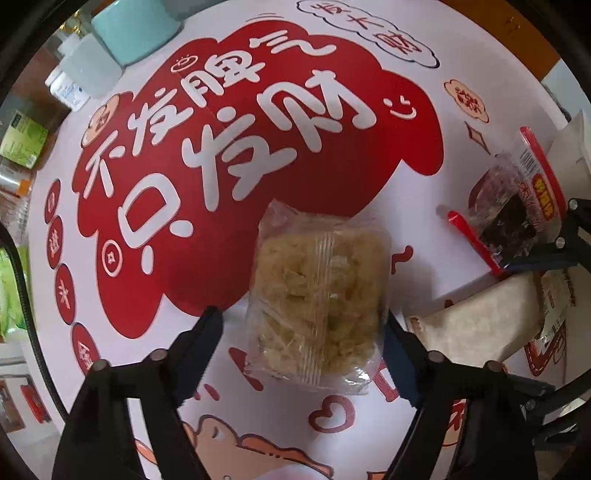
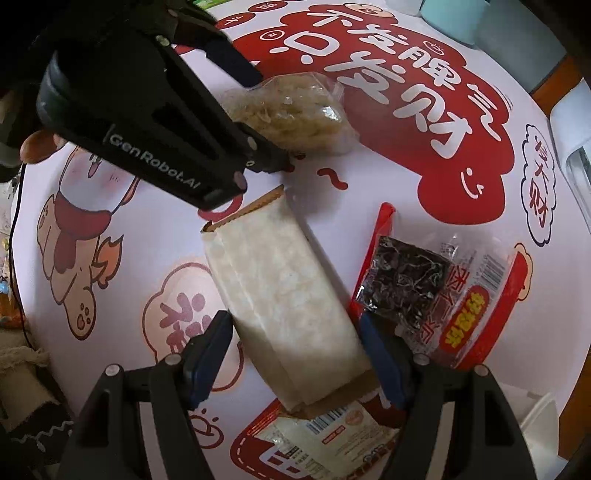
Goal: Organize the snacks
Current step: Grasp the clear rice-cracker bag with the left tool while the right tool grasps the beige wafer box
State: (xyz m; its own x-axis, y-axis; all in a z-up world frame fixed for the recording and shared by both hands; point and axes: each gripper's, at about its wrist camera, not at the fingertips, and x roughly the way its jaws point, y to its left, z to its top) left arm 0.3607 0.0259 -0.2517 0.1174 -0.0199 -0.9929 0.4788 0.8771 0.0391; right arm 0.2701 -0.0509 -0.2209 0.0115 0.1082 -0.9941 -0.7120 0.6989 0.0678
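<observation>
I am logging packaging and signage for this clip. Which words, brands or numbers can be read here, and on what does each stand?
"GenRobot.AI": on the left claw's black body.
"不发脾气 只发财": big white characters on the table cover's red cloud.
"发大财": small cloud badge on the cover.
Red seaweed snack pack: yellow label characters too blurred.
Barcode digits on the lower packet: too small.

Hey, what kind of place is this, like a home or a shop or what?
Most likely a home tabletop, though I can't be sure. A festive red-and-white cartoon table mat covers it, wrapped snacks such as a clear noodle-snack packet lie loose on it, and bottles and a mint container crowd the edge.
</observation>
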